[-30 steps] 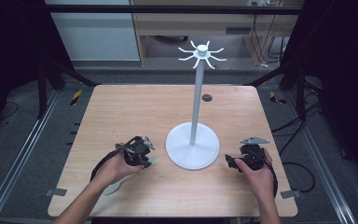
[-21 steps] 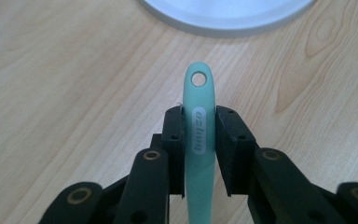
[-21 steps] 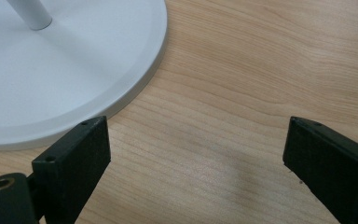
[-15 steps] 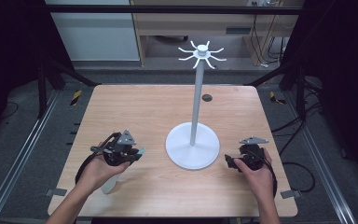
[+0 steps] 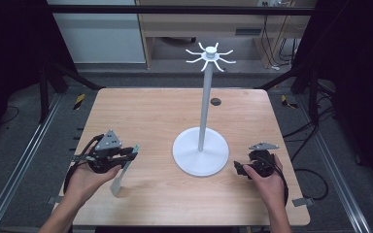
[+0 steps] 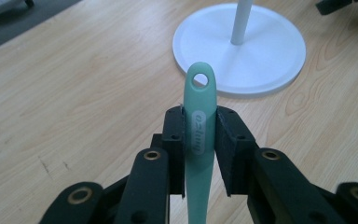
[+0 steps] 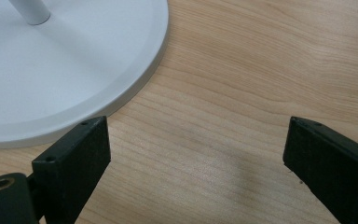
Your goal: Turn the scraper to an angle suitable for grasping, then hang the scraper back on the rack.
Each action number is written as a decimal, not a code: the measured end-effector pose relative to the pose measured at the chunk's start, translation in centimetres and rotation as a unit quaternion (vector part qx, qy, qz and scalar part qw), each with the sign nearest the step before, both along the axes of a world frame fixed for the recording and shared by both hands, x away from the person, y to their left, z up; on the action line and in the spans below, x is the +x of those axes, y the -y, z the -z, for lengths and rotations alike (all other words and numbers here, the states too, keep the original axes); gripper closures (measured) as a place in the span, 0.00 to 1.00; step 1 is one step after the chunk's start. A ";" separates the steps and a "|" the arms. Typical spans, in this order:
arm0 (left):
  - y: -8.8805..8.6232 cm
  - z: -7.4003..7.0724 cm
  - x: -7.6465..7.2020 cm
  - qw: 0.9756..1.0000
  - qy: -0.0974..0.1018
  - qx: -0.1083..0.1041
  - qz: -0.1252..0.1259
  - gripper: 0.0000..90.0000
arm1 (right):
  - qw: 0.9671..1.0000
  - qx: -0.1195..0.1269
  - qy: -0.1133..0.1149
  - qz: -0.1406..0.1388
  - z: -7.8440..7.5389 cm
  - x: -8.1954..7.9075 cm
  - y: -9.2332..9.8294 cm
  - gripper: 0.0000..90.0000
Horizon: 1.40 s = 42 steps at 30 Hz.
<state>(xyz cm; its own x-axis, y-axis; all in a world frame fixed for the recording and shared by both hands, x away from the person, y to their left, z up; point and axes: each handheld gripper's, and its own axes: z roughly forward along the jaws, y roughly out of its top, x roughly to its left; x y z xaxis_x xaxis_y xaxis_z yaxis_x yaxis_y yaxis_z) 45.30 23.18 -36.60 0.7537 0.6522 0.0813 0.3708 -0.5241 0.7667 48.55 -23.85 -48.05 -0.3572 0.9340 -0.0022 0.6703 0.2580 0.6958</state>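
My left gripper [image 6: 199,140] pinches the mint-green utensil handle [image 6: 198,126], held above the table [image 5: 165,111] left of the white stand [image 5: 201,155]. My right gripper [image 7: 193,154] rests spread wide beside the stand's base, holding nothing.

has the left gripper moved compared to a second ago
Yes. In the high view the left gripper, shut on the utensil, has moved left, away from the stand's base, toward the table's left edge.

One stand [image 5: 200,154], one spatula [image 6: 199,135], two grippers [image 5: 126,154]
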 end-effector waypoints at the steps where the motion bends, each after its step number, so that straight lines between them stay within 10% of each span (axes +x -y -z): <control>1: -0.1 -0.1 0.0 1.000 0.003 -0.003 0.000 0.82 | 1.000 0.000 -0.001 0.000 0.0 0.0 0.0 0.09; 23: 0.5 -3.4 0.2 0.995 0.058 -0.076 0.002 0.83 | 1.000 -0.002 -0.001 -0.003 0.1 0.0 -0.1 0.09; 42: 3.7 -6.9 1.0 0.990 0.102 -0.098 0.017 0.83 | 1.000 -0.001 0.000 -0.003 0.0 0.0 -0.1 0.09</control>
